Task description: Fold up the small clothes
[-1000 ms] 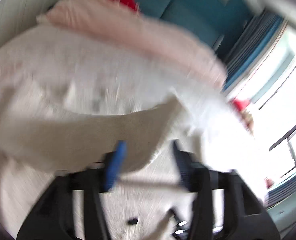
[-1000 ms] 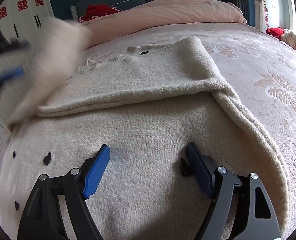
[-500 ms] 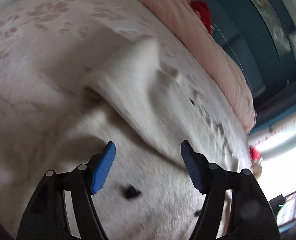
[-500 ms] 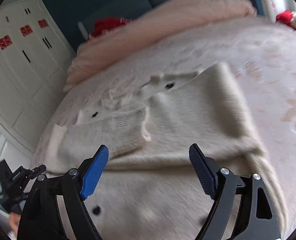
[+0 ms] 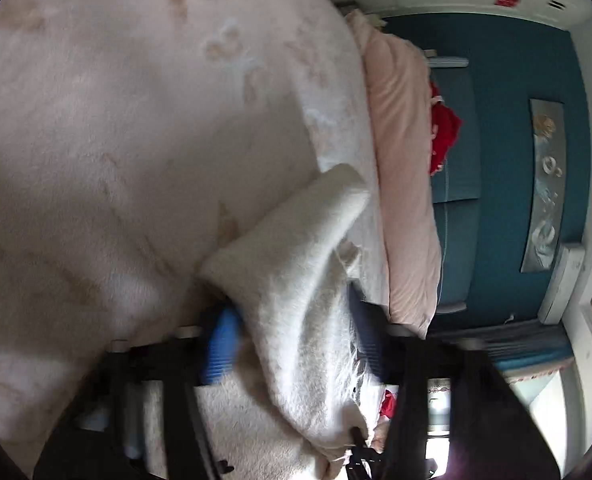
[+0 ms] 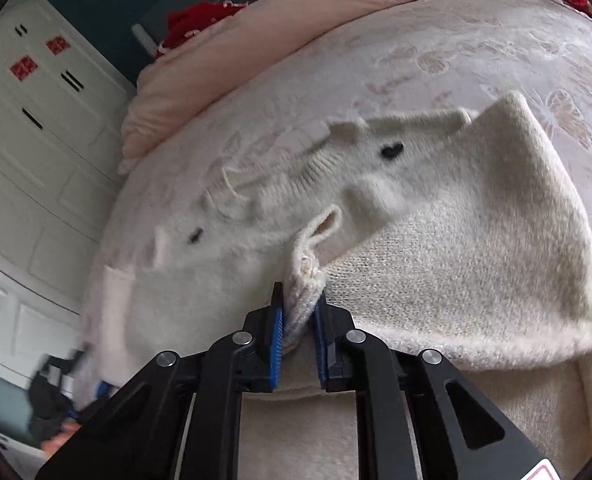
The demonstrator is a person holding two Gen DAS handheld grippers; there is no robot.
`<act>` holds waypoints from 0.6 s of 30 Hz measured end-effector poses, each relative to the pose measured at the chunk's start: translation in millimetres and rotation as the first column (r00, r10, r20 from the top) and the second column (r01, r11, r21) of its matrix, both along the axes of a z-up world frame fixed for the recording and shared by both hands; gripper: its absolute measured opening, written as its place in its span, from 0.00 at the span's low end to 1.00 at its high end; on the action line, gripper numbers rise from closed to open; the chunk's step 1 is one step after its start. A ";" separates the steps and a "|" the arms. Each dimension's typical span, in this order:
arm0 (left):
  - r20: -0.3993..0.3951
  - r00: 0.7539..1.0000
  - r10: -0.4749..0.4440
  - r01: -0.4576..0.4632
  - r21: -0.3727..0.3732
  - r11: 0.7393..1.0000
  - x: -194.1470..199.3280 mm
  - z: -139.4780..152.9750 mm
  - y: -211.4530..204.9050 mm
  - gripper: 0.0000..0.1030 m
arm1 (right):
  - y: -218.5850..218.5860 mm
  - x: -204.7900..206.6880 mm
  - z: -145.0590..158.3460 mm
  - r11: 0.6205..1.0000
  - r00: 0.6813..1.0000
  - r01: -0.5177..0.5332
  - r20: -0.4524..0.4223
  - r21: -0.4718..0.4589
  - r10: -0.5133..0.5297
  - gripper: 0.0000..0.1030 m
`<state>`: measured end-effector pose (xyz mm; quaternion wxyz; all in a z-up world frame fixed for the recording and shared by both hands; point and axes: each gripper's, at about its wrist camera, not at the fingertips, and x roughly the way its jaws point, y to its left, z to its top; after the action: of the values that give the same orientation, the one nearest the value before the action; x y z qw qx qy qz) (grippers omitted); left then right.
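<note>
A cream knitted sweater (image 6: 456, 240) with small black hearts lies partly folded on the bed. In the right wrist view my right gripper (image 6: 299, 336) is closing, and its blue pads pinch a raised edge of the sweater near the middle of the garment. In the left wrist view my left gripper (image 5: 294, 340), rolled onto its side, is closing too. A thick fold of the sweater (image 5: 296, 280) fills the gap between its pads. The left gripper (image 6: 68, 392) also shows blurred at the sweater's lower left corner in the right wrist view.
The bed cover (image 6: 456, 52) is pale with a butterfly pattern. A pink duvet (image 6: 296, 20) is rolled up at the head of the bed, with a red garment (image 6: 200, 20) behind it. White wardrobe doors (image 6: 24, 140) stand to the left and a teal wall (image 5: 516, 160) beyond.
Both grippers stood open above the sweater; both have now closed on it. The left gripper has rolled onto its side and dropped to the sweater's edge. The right gripper pinches up a fold.
</note>
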<state>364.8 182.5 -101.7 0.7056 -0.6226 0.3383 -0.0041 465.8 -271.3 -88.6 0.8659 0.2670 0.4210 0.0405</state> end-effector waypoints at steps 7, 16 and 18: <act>0.122 0.992 -0.035 0.025 0.080 0.996 12.9 49.7 -16.3 0.07 | -13.0 -15.1 99.9 0.996 0.968 -0.016 0.248 -0.085 0.037 0.07; -0.082 0.970 -0.230 0.243 0.253 0.936 32.4 4.3 -77.5 0.07 | -116.7 -36.5 -23.8 0.973 0.979 0.191 -0.039 -0.126 -0.198 0.06; -0.066 0.975 -0.212 0.222 0.244 0.944 24.7 -7.1 -77.3 0.07 | -122.9 -45.3 -38.5 0.978 0.979 0.202 -0.029 -0.053 -0.204 0.05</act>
<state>389.5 105.3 -108.7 0.7670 -0.4878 0.4161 -0.0270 420.4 -394.2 -127.1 0.8646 0.2877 0.4071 -0.0629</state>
